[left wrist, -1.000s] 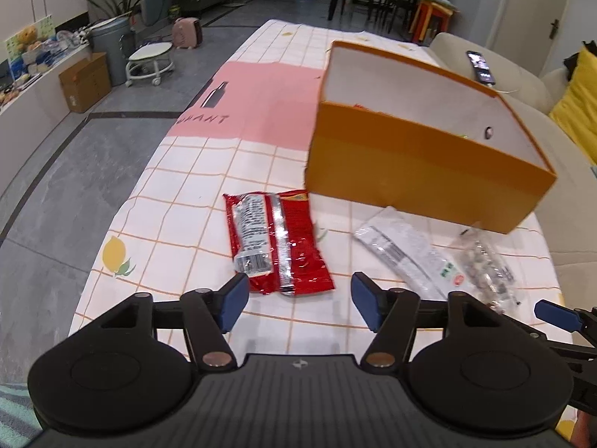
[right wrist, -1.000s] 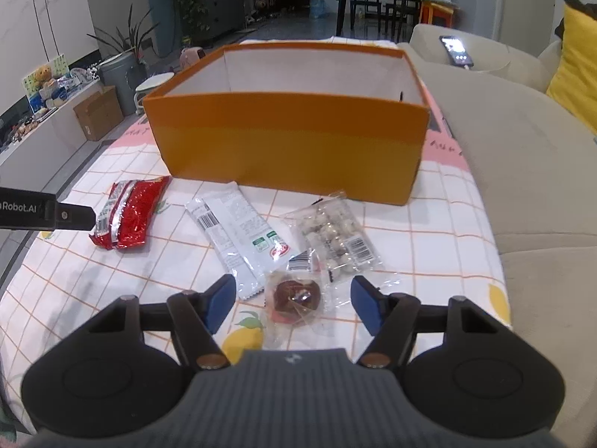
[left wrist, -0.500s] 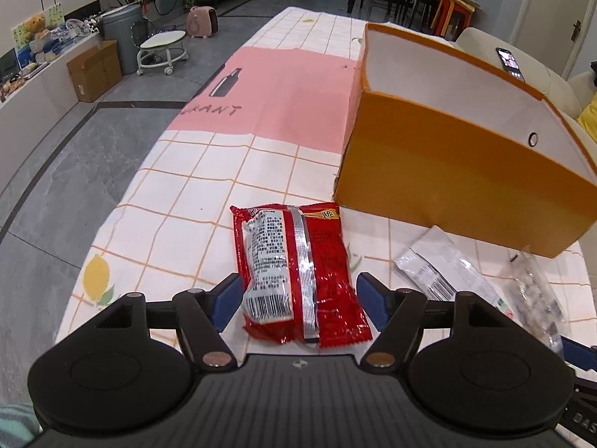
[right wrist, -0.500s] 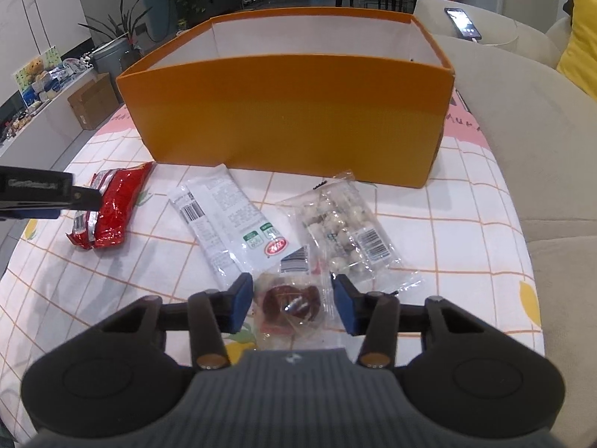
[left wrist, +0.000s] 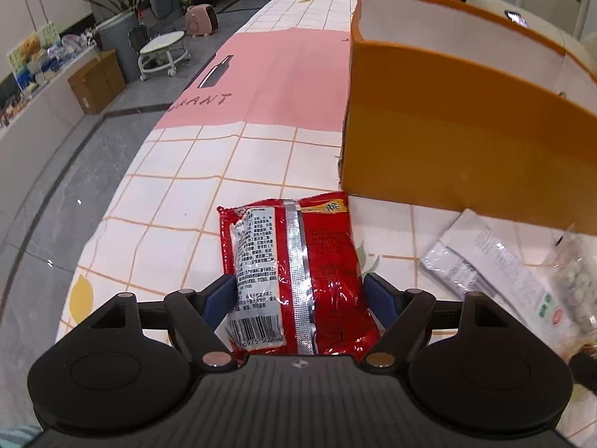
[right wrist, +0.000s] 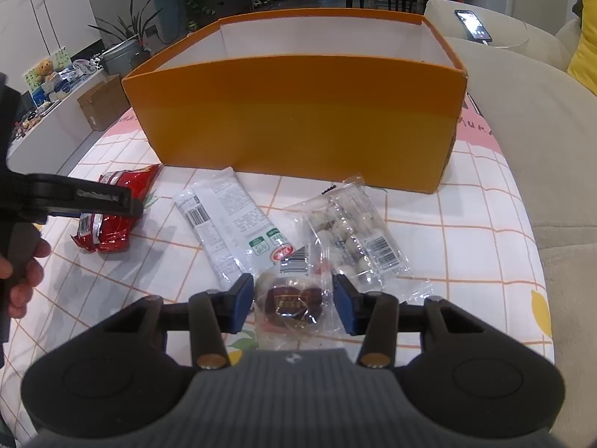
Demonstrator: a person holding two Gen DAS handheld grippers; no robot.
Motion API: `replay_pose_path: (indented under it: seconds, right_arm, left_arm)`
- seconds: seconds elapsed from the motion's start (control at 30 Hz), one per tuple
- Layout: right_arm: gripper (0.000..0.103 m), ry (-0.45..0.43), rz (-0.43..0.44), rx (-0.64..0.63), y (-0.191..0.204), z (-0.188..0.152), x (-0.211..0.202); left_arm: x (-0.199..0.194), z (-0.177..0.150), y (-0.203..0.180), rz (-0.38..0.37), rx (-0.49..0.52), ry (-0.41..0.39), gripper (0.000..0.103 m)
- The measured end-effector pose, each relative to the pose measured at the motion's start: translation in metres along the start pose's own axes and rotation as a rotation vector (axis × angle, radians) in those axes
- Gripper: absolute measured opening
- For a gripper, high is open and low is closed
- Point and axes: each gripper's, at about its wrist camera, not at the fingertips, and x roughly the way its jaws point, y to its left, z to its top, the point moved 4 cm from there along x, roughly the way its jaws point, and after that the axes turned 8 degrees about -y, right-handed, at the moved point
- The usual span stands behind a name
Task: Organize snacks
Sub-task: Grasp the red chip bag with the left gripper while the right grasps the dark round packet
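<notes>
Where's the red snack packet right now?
In the left wrist view, the red snack packet lies flat on the checked tablecloth between the open left gripper fingers, near the orange box.

pink cloth panel (left wrist: 283, 71): I read "RANT" in dark capitals, the start cut off at the edge; a bottle silhouette sits above it.
red snack packet (left wrist: 294, 272): barcode on the white back panel, digits partly legible to me, "6975 50…"; the dense small print is unreadable.
white snack packet (right wrist: 231, 220): barcode, green badges and a red oval logo; I can't read the letters.
clear bag of white balls (right wrist: 354, 235): barcode label only, digits too small.
my left hand-held gripper (right wrist: 108, 198): side lettering is blurred.
</notes>
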Motion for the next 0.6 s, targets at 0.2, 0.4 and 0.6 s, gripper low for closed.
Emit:
replay_pose_path:
  seconds: [0.2,0.4,0.6]
  right_arm:
    - [0.042,0.001,0.013,-0.007,0.001,-0.001,0.002]
    - [0.040,0.000,0.020,0.004,-0.002,-0.003,0.002]
    - [0.035,0.007,0.013,-0.013,0.001,-0.004,0.000]
  left_arm:
    - [0.000,0.001,0.003,-0.025,-0.008,-0.004,0.083]
    - [-0.003,-0.001,-0.001,-0.045,0.024,-0.011,0.079]
    - [-0.013,-0.008,-0.008,-0.062,0.060,-0.009,0.079]
